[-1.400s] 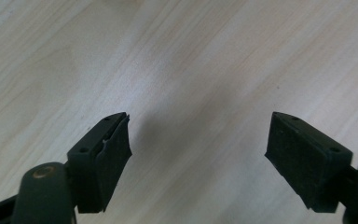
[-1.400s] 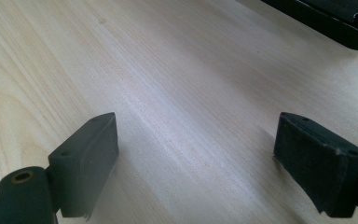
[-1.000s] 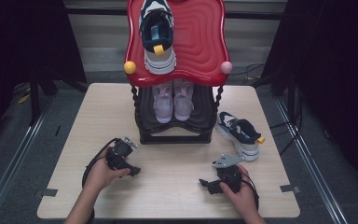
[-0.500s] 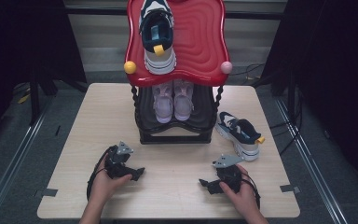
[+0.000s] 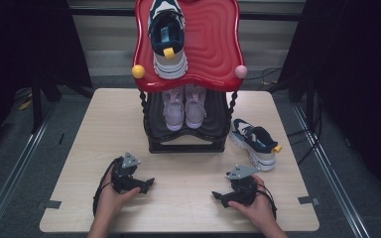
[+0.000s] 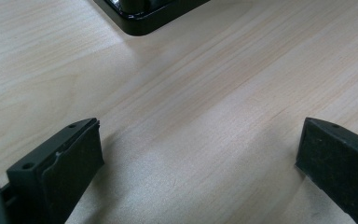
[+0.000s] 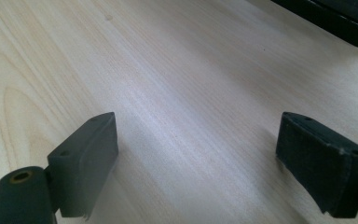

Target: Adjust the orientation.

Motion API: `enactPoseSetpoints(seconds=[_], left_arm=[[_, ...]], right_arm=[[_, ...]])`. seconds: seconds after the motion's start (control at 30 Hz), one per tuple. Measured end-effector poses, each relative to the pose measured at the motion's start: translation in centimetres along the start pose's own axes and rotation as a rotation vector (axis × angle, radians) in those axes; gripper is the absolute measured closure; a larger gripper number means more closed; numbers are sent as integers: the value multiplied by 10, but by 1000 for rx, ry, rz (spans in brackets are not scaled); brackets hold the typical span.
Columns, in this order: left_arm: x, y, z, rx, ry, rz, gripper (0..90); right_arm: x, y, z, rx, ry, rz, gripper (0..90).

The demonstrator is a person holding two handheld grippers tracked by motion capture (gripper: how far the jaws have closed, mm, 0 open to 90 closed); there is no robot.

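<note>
Left gripper (image 5: 146, 184) at 7 o'clock on the table (image 5: 104, 124), jaws wide apart over bare wood. Right gripper (image 5: 217, 195) at 5 o'clock, jaws likewise apart, empty. Shoe rack (image 5: 188, 144) at 12 between them; loose sneaker (image 5: 254, 143) at 3 o'clock beside it.

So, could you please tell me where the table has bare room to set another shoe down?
The table is bare left of the black rack, and along the front between the left gripper and right gripper. Right of the rack is crowded: the navy and white sneaker lies there.
</note>
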State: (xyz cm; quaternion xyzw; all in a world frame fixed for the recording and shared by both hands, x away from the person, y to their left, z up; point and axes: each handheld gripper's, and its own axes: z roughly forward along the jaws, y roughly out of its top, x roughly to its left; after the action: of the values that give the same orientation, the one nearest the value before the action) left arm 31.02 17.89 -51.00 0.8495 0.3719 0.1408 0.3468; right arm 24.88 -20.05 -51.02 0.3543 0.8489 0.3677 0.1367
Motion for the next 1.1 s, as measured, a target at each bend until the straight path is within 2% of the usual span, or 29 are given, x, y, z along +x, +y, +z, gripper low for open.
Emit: enactPoseSetpoints(seconds=[0.13, 0.43, 0.57, 0.73, 0.83, 0.9, 0.93, 0.97, 1.03, 1.1], left_arm=[[0, 0, 0, 0, 0, 0, 0], [0, 0, 0, 3, -1, 4, 0], [0, 0, 0, 3, -2, 3, 0], [0, 0, 0, 3, -2, 3, 0], [0, 0, 0, 3, -1, 3, 0], [0, 0, 0, 3, -1, 3, 0], [0, 0, 0, 3, -1, 3, 0], [0, 0, 0, 3, -2, 3, 0], [0, 0, 0, 3, -2, 3, 0], [0, 0, 0, 2, -2, 3, 0]], right_arm=[[-4, 3, -4, 35, 16, 0, 157], [-22, 21, -24, 85, 40, -44, 170], [-29, 28, -31, 80, 43, -44, 171], [-36, 34, -37, 45, 40, -25, 173], [-44, 39, -45, 18, 17, -9, 175], [-49, 42, -50, 16, -11, -15, 175], [-49, 42, -50, 16, -11, -15, 175], [-54, 45, -55, 6, -38, -12, 175], [-60, 47, -60, 7, -60, 1, 179], [-65, 48, -65, 11, -102, -24, 179]])
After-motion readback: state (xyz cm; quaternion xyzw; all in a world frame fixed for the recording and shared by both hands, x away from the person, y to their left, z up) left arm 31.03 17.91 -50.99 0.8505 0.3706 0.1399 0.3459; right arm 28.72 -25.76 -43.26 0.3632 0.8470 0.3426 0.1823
